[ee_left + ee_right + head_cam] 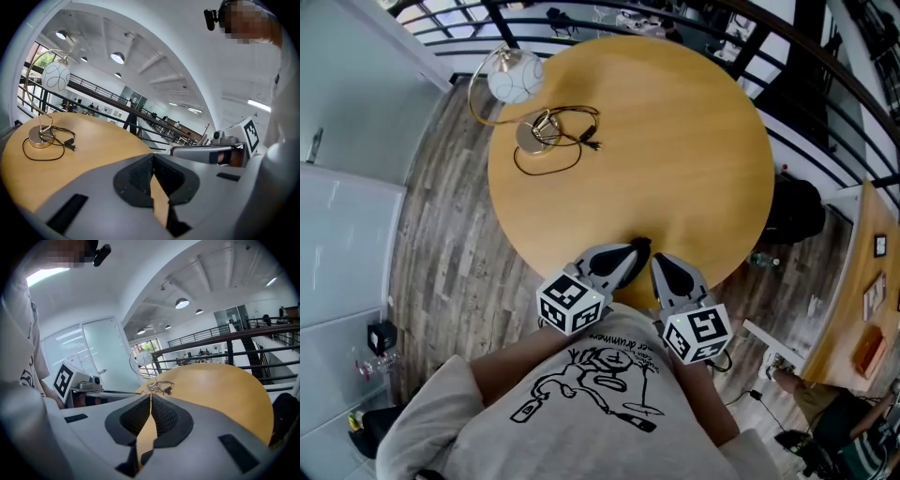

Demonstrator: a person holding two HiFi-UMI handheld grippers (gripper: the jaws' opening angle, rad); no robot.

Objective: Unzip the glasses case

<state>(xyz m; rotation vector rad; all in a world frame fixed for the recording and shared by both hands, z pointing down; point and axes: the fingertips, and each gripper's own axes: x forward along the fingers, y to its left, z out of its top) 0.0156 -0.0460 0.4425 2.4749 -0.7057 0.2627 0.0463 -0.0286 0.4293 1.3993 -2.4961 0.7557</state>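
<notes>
Holding both tools low against the body reads as a waiting pose, not a working one: the left gripper (623,261) and the right gripper (667,272) sit side by side just over the near rim of the round wooden table (675,141), tips angled toward each other and close to meeting; in its own view the left gripper's jaws are clenched tip to tip with nothing caught between them, only bare tabletop showing through the slit behind the pads; the right gripper's jaws are pressed together the same way and are equally empty; the glasses case cannot be found in any view, neither on the table nor between the jaws, so the unzipping appears not yet begun; what does lie on the table is well apart from the grippers, near the far left edge: a lamp (514,80) with a white globe on a curved gold stem, its round base standing on the wood, and its dark cable (551,159) looped loosely beside that base; set so far off, neither seems part of the job; my guess is that the case must first be brought within reach
</notes>
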